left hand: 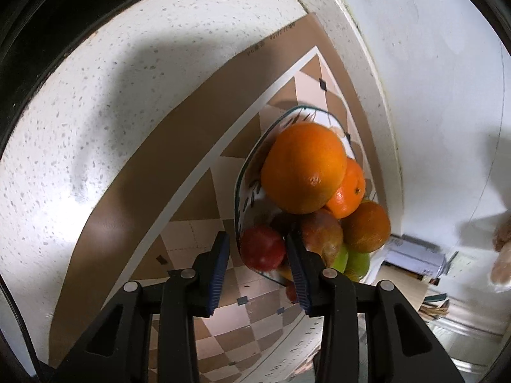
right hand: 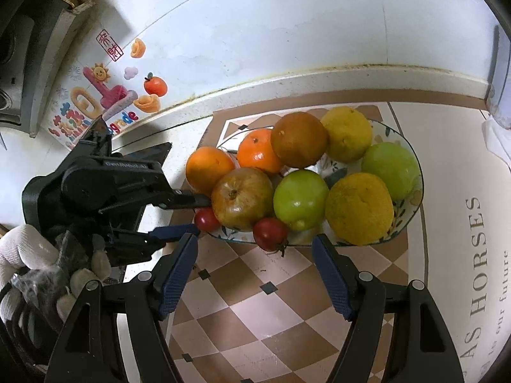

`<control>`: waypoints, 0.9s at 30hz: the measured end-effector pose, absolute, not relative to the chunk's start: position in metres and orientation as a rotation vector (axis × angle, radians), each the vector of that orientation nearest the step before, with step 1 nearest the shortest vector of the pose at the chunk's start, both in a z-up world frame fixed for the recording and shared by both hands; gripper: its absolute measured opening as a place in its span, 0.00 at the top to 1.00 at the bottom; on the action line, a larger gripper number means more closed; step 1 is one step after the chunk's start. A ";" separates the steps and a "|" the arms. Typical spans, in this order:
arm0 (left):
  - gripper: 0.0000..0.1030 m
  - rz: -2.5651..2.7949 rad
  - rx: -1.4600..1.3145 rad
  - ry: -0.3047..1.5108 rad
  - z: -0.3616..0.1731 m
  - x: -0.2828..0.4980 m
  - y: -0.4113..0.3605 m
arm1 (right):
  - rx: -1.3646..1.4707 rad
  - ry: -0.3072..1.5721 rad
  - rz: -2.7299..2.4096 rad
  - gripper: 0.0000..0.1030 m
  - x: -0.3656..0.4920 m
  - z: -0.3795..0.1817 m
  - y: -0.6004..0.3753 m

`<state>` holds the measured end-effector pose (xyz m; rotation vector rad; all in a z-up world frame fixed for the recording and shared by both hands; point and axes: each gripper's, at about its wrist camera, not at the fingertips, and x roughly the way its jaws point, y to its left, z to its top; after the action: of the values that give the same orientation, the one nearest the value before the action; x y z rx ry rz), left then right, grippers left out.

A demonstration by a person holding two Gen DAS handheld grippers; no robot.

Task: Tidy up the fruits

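The fruit bowl point(right hand: 412, 210) is packed full. In front of it, the checkered mat point(right hand: 255, 312) is bare, so a gripper fits there. On its left, the left gripper point(right hand: 194, 215) blocks the rim. Behind it, the wall point(right hand: 287, 25) stands close.

Setting: a home, apparently a kitchen or dining corner.
Surface: speckled white counter point(left hand: 134, 102) under a brown-and-cream checked mat point(right hand: 255, 303) printed with a slogan.
Tableware: patterned ceramic fruit bowl point(right hand: 412, 214) heaped with oranges, green apples and small tomatoes.
Wall: white, bearing colourful festive stickers point(right hand: 105, 102) with an orange and gold ingots.
Clutter: papers and boxes point(left hand: 415, 261) stacked beside the counter.
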<state>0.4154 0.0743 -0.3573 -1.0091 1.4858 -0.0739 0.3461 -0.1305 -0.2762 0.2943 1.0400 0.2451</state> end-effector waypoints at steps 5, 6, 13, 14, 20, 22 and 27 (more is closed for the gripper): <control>0.67 -0.077 -0.934 1.463 -0.340 0.415 0.074 | 0.262 1.059 0.184 0.26 0.342 -0.274 -0.136; 0.66 -0.072 -0.878 1.457 -0.334 0.415 0.072 | 0.254 1.070 0.155 0.25 0.341 -0.272 -0.138; 0.65 -0.038 -0.341 1.360 -0.281 0.386 0.052 | 0.180 1.109 0.003 0.09 0.328 -0.251 -0.158; 0.56 -0.038 -0.291 1.342 -0.275 0.381 0.049 | 0.172 1.103 -0.008 0.08 0.323 -0.245 -0.160; 0.17 -0.056 -0.094 1.221 -0.230 0.345 0.034 | 0.148 1.050 -0.071 0.06 0.290 -0.206 -0.167; 0.09 -0.074 -0.076 1.194 -0.216 0.336 0.031 | 0.147 1.029 -0.085 0.06 0.277 -0.192 -0.167; 0.05 -0.102 -0.024 1.114 -0.183 0.304 0.019 | 0.149 0.974 -0.095 0.05 0.238 -0.157 -0.168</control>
<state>0.3042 0.0194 -0.1829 -0.0239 1.1141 -0.1016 0.2384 -0.1680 -0.1573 0.1493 0.9735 -0.0953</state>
